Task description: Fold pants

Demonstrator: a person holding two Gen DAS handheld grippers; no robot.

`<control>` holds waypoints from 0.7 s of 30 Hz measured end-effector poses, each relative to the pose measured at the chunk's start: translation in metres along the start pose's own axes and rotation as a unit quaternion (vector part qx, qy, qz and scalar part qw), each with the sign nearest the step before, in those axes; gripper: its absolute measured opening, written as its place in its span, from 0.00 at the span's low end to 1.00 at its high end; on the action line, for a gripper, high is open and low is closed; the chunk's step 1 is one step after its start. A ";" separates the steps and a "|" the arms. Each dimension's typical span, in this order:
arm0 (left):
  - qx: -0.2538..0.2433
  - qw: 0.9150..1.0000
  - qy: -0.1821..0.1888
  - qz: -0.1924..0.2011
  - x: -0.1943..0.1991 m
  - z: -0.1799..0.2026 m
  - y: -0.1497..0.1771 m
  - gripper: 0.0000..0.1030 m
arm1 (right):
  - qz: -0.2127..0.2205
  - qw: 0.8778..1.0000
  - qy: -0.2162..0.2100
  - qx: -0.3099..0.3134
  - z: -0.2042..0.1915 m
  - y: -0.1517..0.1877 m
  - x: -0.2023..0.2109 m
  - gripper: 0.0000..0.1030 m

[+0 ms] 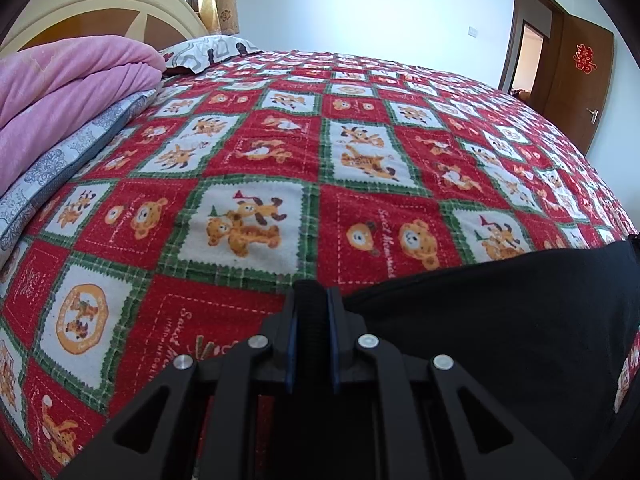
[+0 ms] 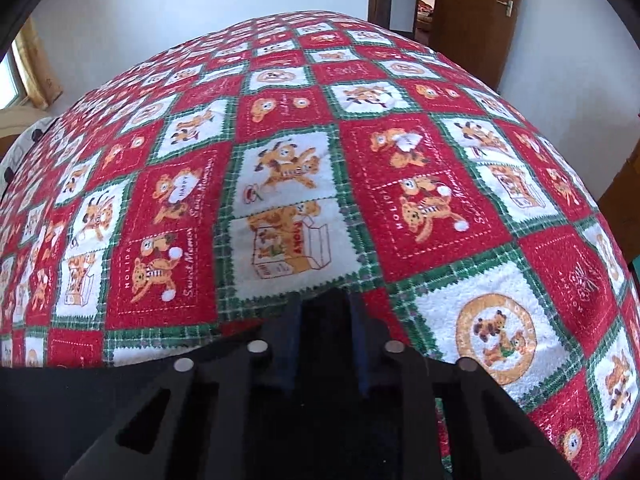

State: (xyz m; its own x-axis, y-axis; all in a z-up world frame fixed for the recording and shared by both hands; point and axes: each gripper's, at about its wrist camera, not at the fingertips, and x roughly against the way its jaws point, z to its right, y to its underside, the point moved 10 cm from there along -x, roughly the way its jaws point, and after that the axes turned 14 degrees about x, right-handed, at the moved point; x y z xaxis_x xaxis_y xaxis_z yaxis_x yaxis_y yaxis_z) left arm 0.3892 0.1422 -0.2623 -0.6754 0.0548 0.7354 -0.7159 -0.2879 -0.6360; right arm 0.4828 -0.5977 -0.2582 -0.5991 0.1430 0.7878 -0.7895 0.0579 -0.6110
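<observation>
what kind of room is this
Most likely a home bedroom. A bed with a red cartoon-bear bedspread fills both views, a pillow and folded pink blanket lie by the headboard, and a wooden door stands open.

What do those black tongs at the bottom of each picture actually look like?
Both the left tongs and right tongs are matte black plastic: two flat fingers lined with blue pads, angular linkage arms with triangular cut-outs, and round silver pivot pins. No cables, markings or sleeves show.
</observation>
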 end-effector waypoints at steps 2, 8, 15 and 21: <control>0.004 1.000 0.004 -0.002 0.000 0.000 0.001 0.13 | 0.004 1.000 0.003 0.006 -0.002 -0.002 0.004 0.09; 0.021 0.999 0.025 0.007 0.010 -0.001 -0.005 0.12 | 0.032 0.999 0.006 0.009 -0.003 -0.005 0.035 0.06; 0.054 0.996 0.063 0.023 0.033 0.002 -0.017 0.12 | 0.081 0.996 0.016 0.017 0.004 -0.004 0.094 0.05; 0.064 0.992 0.100 0.045 0.065 0.005 -0.026 0.12 | 0.135 0.991 0.014 0.009 0.009 0.001 0.150 0.05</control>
State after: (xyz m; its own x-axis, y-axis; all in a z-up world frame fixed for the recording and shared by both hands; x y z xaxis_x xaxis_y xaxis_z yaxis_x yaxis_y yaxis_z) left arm 0.3647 0.1481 -0.1962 -0.7658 0.2089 0.6082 -0.6322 -0.4181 -0.6523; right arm 0.3909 -0.5852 -0.1396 -0.7858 0.1776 0.5925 -0.6027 -0.0048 -0.7979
